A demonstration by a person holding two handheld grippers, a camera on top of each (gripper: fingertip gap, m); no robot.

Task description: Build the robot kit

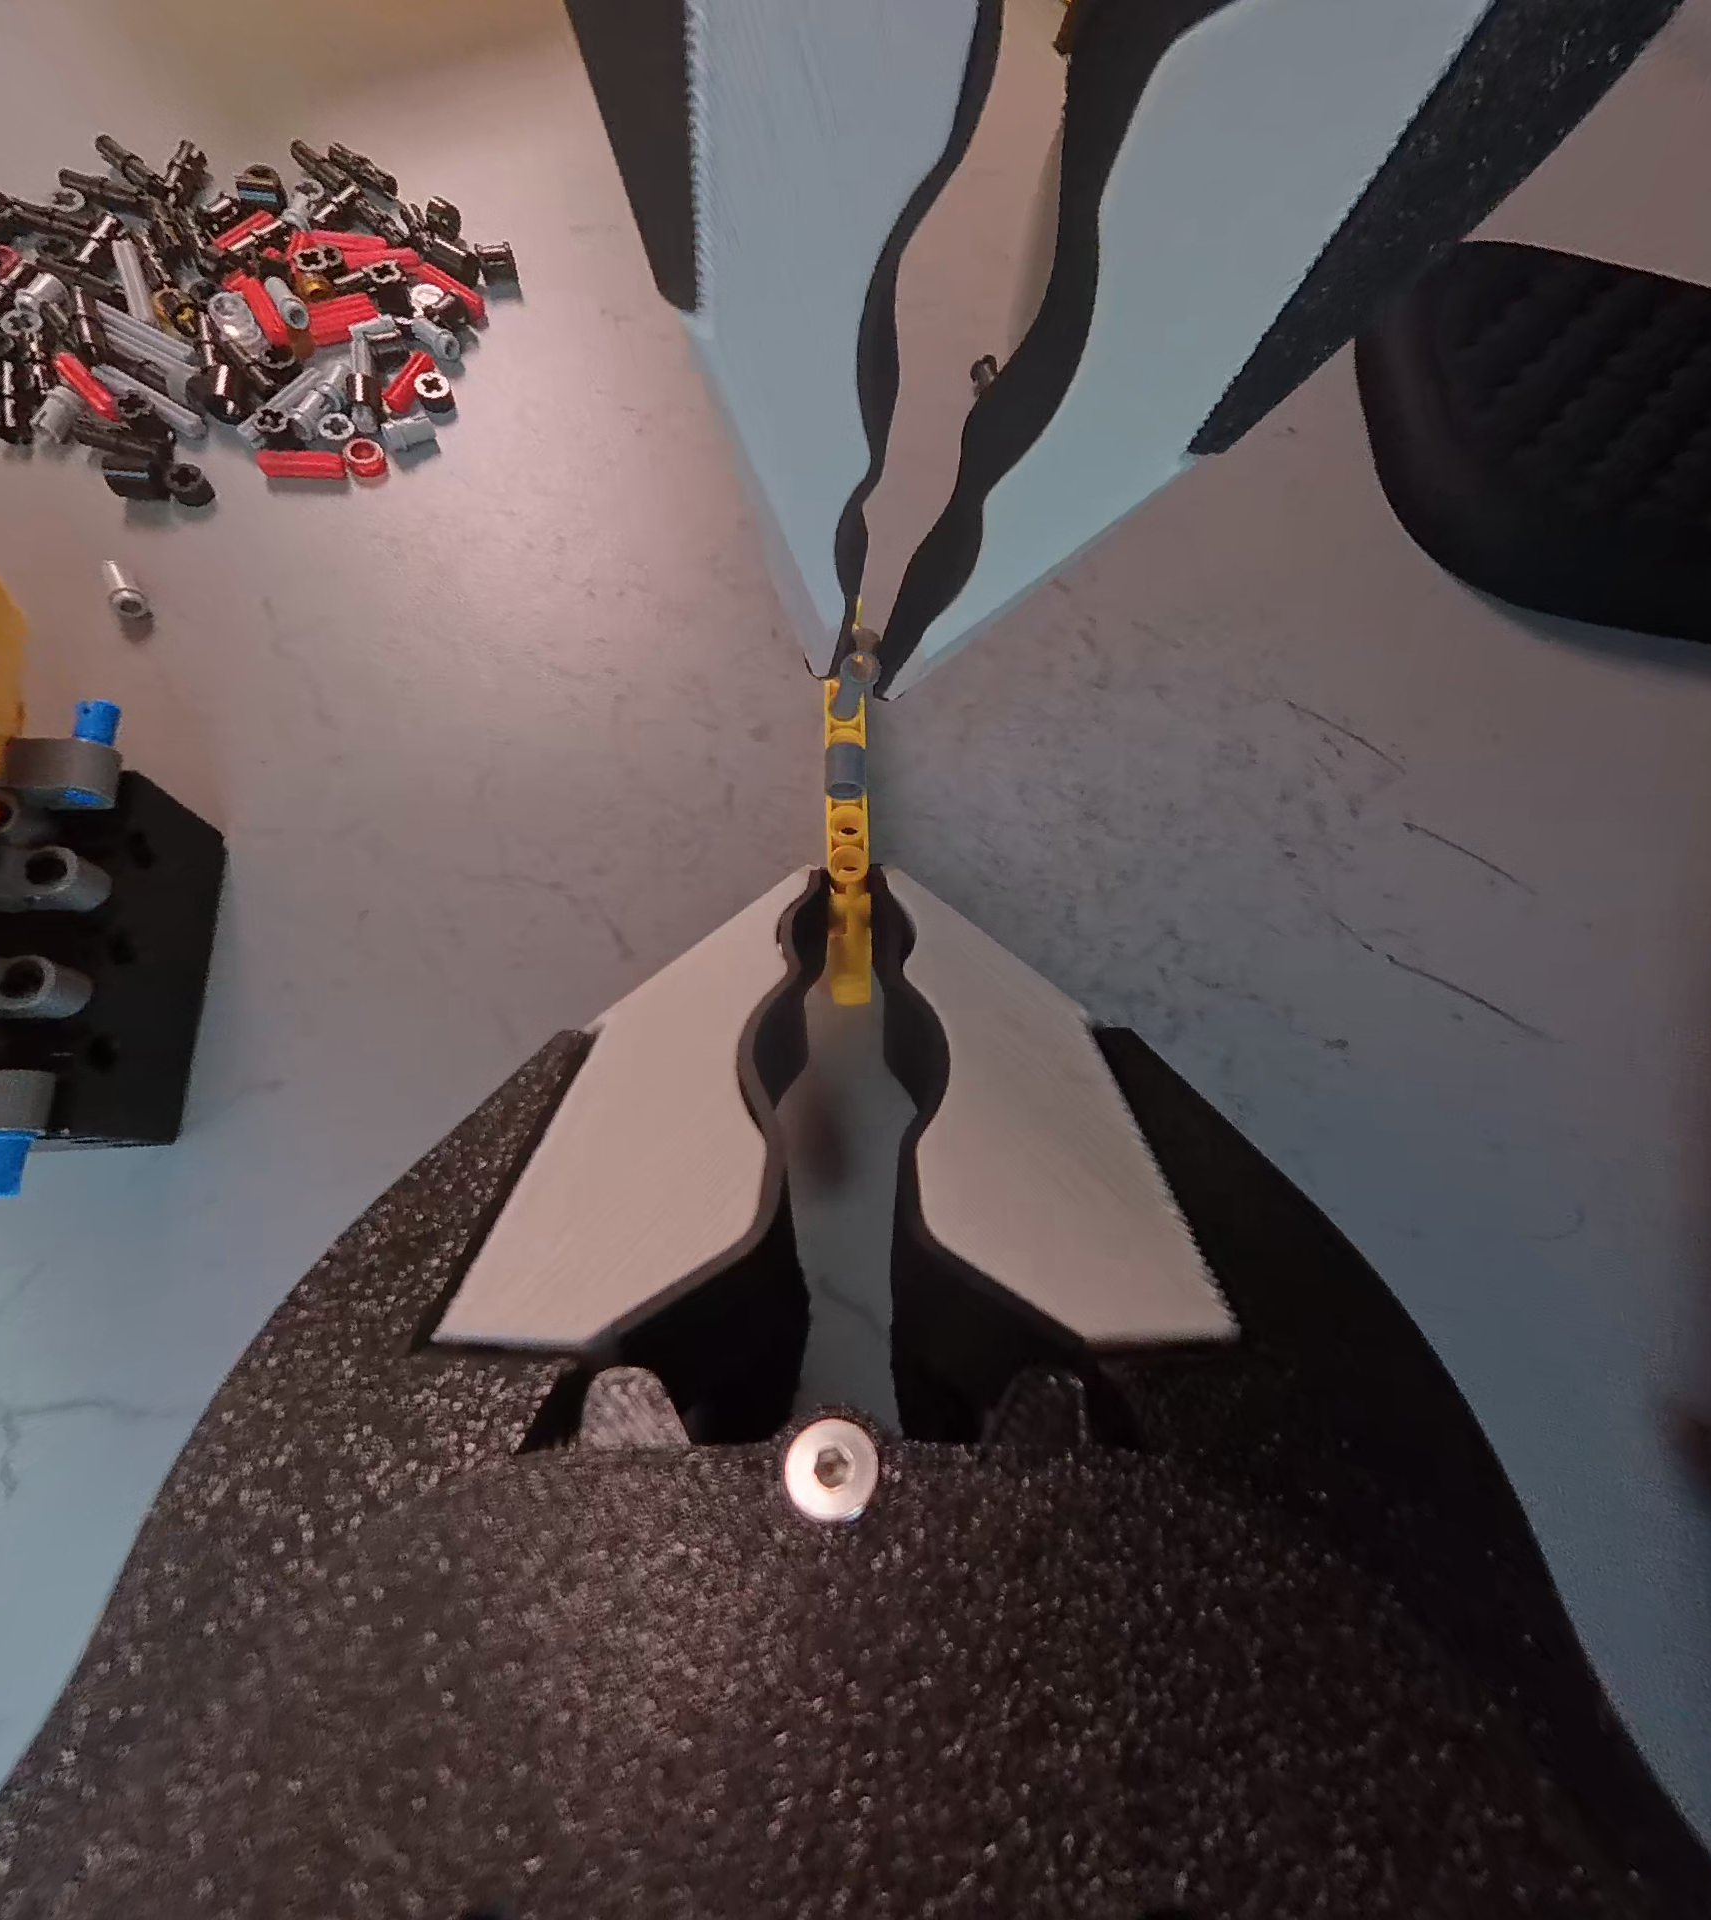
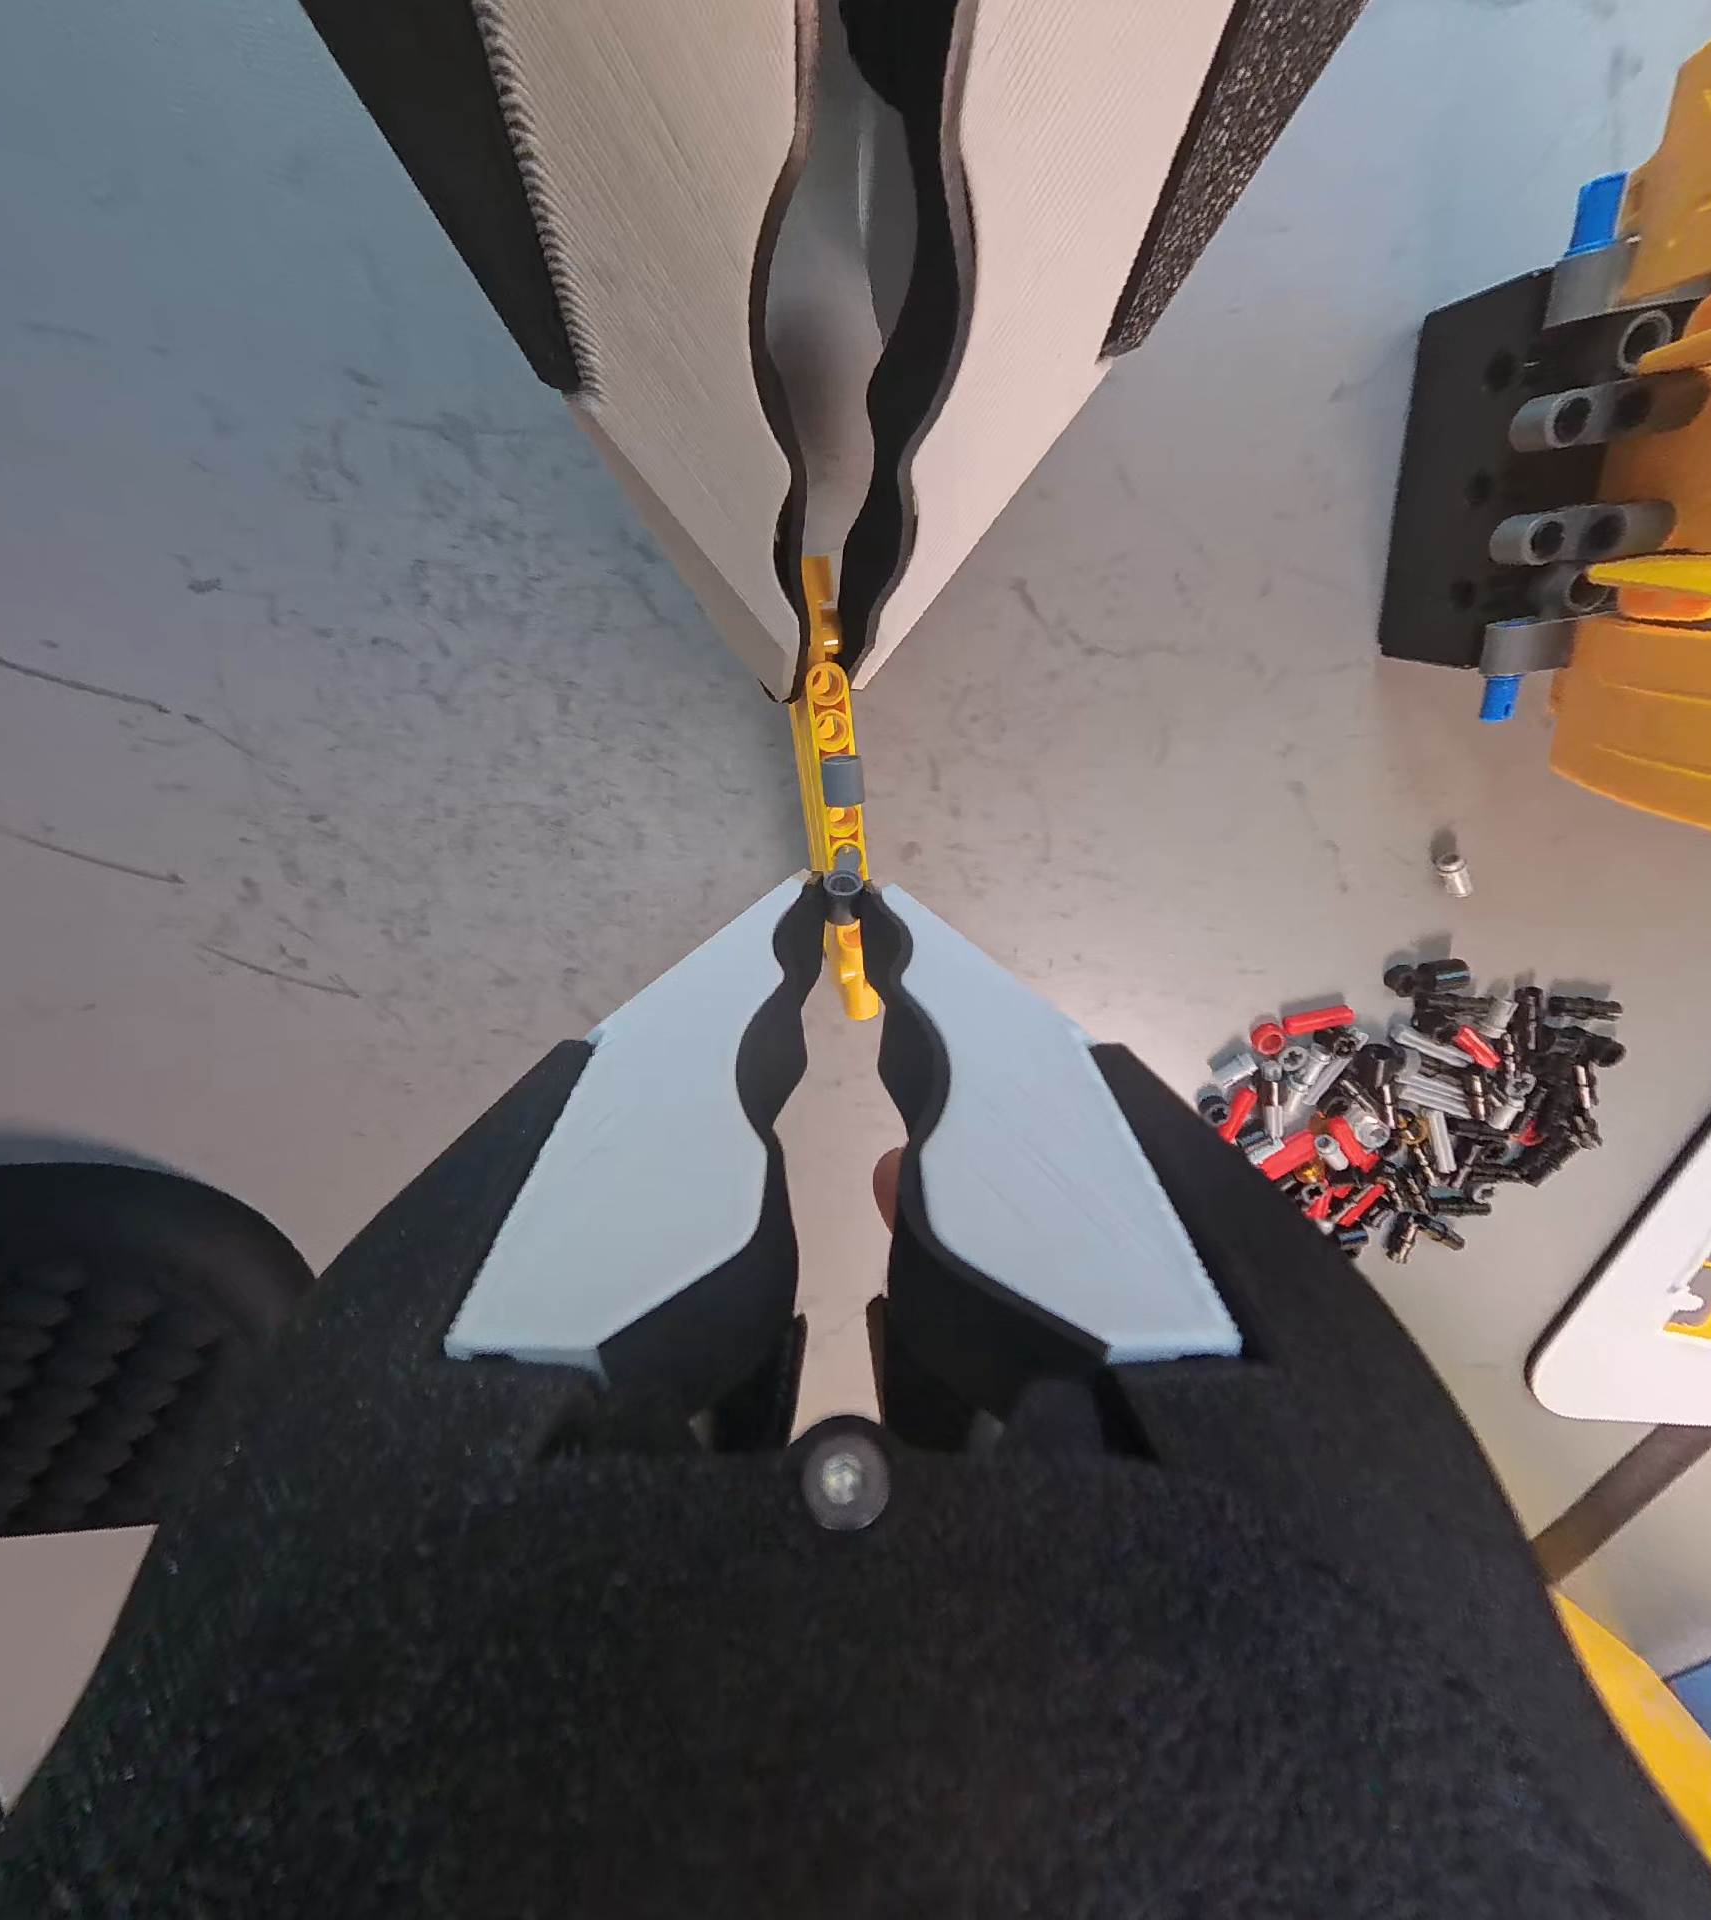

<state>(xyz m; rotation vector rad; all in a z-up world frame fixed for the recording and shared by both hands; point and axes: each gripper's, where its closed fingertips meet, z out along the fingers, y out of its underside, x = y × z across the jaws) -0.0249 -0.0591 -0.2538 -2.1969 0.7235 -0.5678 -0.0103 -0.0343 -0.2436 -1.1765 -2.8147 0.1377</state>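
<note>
Slim yellow plastic holed beam (image 1: 847, 831), lengthwise 12-to-6 above the tabletop, clamped at each end by left gripper (image 1: 848, 883) and right gripper (image 2: 838, 891). Grey plastic bushing (image 1: 845, 771) sits mid-beam; dark grey pin (image 2: 842, 889) at right gripper's tips.

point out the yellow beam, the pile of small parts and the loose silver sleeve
yellow beam (image 1: 845, 831), left wrist view, on its holed face between the two grippers
pile of small parts (image 1: 196, 322), left wrist view, on the middle of the heap
loose silver sleeve (image 2: 1450, 875), right wrist view, on its side
</note>
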